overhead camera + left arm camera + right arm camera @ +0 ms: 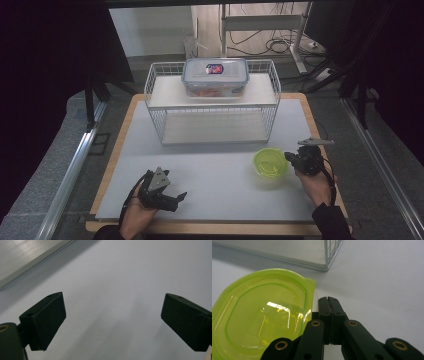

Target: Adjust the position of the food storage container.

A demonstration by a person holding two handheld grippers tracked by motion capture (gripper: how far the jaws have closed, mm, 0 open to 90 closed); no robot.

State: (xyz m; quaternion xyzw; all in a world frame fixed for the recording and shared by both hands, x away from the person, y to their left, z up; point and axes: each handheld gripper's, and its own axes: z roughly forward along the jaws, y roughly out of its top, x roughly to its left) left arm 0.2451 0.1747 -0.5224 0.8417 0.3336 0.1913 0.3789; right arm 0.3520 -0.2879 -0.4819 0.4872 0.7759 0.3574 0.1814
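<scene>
1. L gripper [177,196] sits at the front-left of the white tabletop [210,165], held in the person's left hand [135,212], grey three-cornered plate [160,178] on top.
2. In the left gripper view, the L gripper's [113,322] jaws stand wide apart w/ nothing between them, just bare tabletop [120,277] under them.
3. Wire rack [212,102] stands mid-table toward the back, two white shelves. A clear lidded food box [215,76] w/ blue clips and a red-blue label rests on the top shelf; orange contents, can't tell what.
4. Green-lidded container [270,163] sits front-right on the tabletop, well apart from the L gripper, in front of the rack's right corner.
5. R gripper [289,157] is at the container's right edge, held in the right hand [315,185], cable trailing back along the sleeve.
6. In the right gripper view, the R gripper's [328,300] jaws are pressed fully together, holding nothing. Tips sit just beside the green lid's [262,315] pointed corner tab; touching or not, can't tell. Rack's corner [327,265] is beyond it.
</scene>
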